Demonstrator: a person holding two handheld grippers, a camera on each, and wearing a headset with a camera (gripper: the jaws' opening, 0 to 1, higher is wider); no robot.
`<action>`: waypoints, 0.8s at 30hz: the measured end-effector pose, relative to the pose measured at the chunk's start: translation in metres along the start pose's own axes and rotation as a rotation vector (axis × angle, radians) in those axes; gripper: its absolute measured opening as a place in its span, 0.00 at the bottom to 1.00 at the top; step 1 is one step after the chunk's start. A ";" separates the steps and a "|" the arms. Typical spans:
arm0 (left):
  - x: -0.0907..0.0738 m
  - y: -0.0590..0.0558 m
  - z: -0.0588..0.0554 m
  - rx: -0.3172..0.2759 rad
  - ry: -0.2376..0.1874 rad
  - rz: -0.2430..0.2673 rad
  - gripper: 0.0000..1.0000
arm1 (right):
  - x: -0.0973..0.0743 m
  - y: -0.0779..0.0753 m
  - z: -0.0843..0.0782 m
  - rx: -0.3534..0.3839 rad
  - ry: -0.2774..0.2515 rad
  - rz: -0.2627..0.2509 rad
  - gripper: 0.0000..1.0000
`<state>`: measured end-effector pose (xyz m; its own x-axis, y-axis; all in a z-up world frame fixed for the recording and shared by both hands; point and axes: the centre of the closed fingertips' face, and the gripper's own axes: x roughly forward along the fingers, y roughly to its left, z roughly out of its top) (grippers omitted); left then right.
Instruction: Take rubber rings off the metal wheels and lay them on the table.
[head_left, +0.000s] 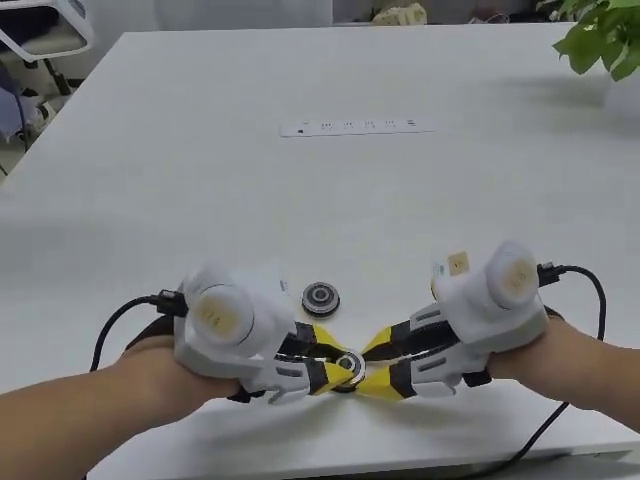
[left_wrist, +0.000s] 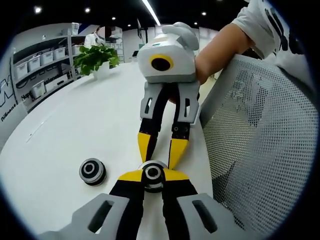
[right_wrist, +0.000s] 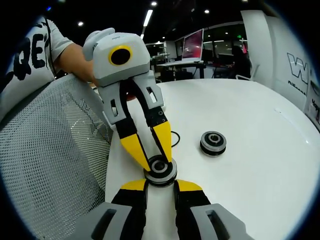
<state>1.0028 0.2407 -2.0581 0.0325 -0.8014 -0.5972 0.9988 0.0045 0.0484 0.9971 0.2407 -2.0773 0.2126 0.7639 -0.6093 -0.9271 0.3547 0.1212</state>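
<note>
Left gripper (head_left: 335, 368) and right gripper (head_left: 367, 370): both pinched tip to tip on the held wheel (head_left: 349, 365), just above the near edge of the table (head_left: 300, 200). Dark rubber ring (right_wrist: 160, 182) seemingly not yet off the metal rim. For a clean pull: keep one pair clamped hard on the metal as anchor, shift the other pair onto the ring's outer lip alone, then peel sideways and roll it over the rim rather than tugging straight. Ease off at any twisting in the grip. Lay the freed ring flat close beside the held wheel. Just beyond the held wheel, a second wheel (head_left: 320, 298) lying flat, apparently ringed too and due the same treatment. Well beyond the held wheel, a white power strip (head_left: 357, 127); farther again and off to the right, a leafy plant (head_left: 600, 40). As for containers: shelf bins (left_wrist: 35, 63) far behind the held wheel, contents too small to tell.
</note>
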 end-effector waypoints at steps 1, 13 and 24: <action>0.000 0.000 0.000 0.003 0.000 0.001 0.08 | 0.000 0.000 0.000 -0.002 0.000 0.000 0.18; 0.001 0.000 0.000 0.006 -0.004 0.009 0.08 | -0.002 0.000 0.000 0.008 -0.023 0.010 0.17; 0.001 0.000 0.000 0.004 -0.005 0.012 0.08 | -0.006 -0.003 -0.003 -0.019 -0.029 0.011 0.02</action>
<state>1.0032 0.2393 -2.0587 0.0442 -0.8046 -0.5922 0.9982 0.0119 0.0583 0.9979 0.2330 -2.0767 0.2110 0.7829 -0.5853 -0.9351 0.3360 0.1122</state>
